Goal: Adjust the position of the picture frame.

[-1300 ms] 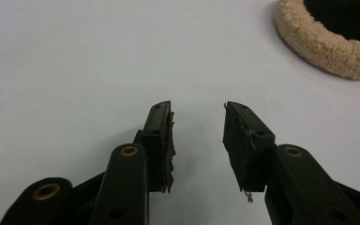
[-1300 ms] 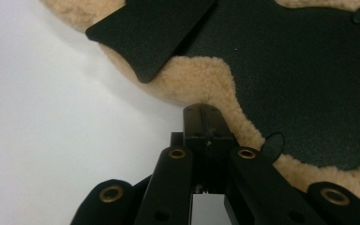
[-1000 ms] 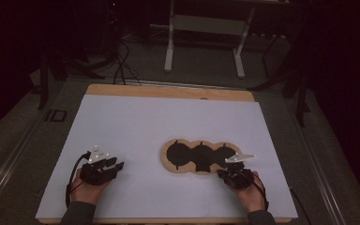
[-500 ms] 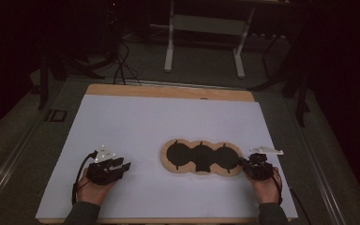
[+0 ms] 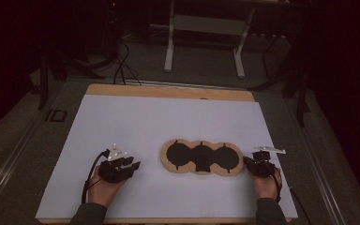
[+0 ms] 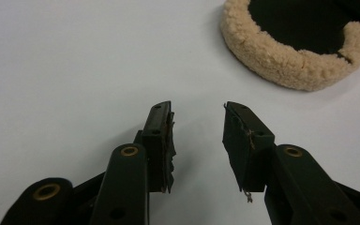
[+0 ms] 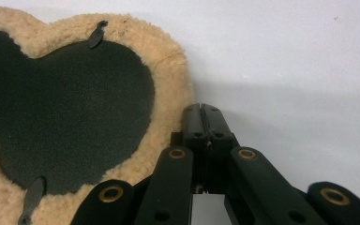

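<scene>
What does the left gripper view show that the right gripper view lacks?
Left gripper view alone: the left claw, jaws apart with bare sheet between them, well short of the fleece-edged pad.

Right gripper view alone: the right claw, jaws pressed together with nothing between, right beside the pad's rim, plus small black tabs on its dark inner face.

Both: the tan fleece rim around a black centre, lying on the white sheet.

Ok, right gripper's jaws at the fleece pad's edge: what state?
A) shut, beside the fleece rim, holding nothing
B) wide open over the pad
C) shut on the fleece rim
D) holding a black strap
A: the right gripper has its jaws pressed together just off the fleece pad.
</scene>
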Demonstrator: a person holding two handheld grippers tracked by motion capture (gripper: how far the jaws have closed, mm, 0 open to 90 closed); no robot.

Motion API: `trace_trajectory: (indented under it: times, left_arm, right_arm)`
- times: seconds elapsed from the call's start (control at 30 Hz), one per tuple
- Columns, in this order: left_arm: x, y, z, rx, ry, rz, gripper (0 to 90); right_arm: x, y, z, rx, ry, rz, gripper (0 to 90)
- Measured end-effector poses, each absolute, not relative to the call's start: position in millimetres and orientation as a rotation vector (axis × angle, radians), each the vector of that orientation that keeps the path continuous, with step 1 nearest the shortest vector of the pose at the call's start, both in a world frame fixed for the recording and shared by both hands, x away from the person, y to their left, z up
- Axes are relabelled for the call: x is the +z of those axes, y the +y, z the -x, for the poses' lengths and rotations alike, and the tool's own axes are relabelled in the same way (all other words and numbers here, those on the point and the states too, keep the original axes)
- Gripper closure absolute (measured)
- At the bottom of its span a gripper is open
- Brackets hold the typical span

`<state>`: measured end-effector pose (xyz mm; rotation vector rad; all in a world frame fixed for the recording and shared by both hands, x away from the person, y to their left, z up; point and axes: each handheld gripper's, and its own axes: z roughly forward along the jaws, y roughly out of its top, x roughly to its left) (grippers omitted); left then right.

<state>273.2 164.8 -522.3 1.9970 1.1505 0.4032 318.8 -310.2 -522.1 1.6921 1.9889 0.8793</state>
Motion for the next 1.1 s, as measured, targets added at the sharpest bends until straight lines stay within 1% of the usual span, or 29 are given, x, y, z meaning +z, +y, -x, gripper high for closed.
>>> trace_trajectory:
  times: [0.13, 0.47, 0.6, 0.83, 1.1]
  left_arm:
    - [-524.8, 158.1, -277.1, 0.400, 1.145, -2.004, 65.3]
    - [-530.3, 148.1, -284.4, 0.413, 1.143, -2.047, 73.6]
    - [-531.0, 146.3, -284.5, 0.415, 1.133, -2.063, 74.4]
    - [-533.2, 148.2, -286.2, 0.433, 1.168, -2.062, 74.4]
    - [-532.4, 151.4, -285.0, 0.444, 1.191, -2.063, 75.7]
  right_arm:
    - [-523.7, -310.6, -319.6, 0.889, 1.983, -1.716, 90.0]
    - [-525.4, -305.7, -325.0, 0.912, 1.982, -1.744, 90.0]
    - [-525.3, -298.4, -325.9, 0.916, 2.004, -1.724, 90.0]
    - [-526.3, -272.9, -330.8, 0.944, 2.076, -1.659, 90.0]
    - [-528.1, -257.6, -328.9, 0.990, 2.122, -1.626, 90.0]
